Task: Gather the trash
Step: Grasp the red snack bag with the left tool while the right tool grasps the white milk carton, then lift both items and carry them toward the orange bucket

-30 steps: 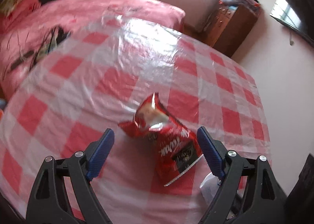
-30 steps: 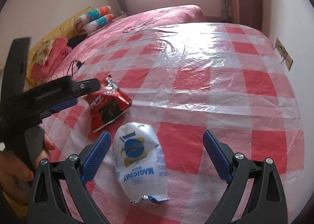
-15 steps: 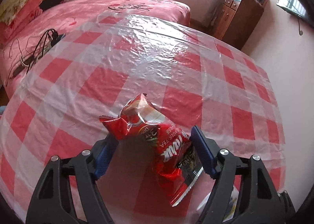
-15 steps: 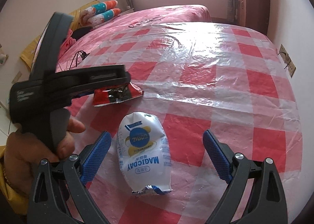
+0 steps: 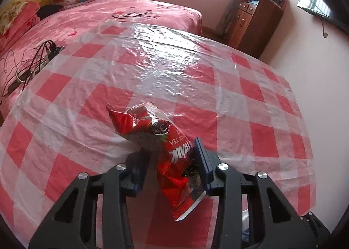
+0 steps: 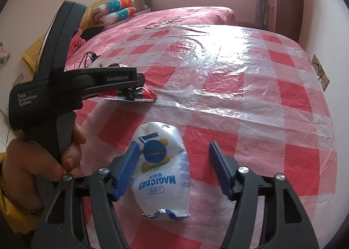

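My right tool [image 6: 173, 167] is closing, not yet gripping, around the white wrapper [image 6: 161, 170] lying lengthwise between its jaws (left tool [image 5: 172, 161] pinches the red wrapper [image 5: 174, 161]).

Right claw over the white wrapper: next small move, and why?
Probably finish closing the right claw. Its jaws are closing, with the white wrapper between them; the left pad seems to touch it, the right pad stands clear. The left claw already pinches the red wrapper, so lifting can follow.
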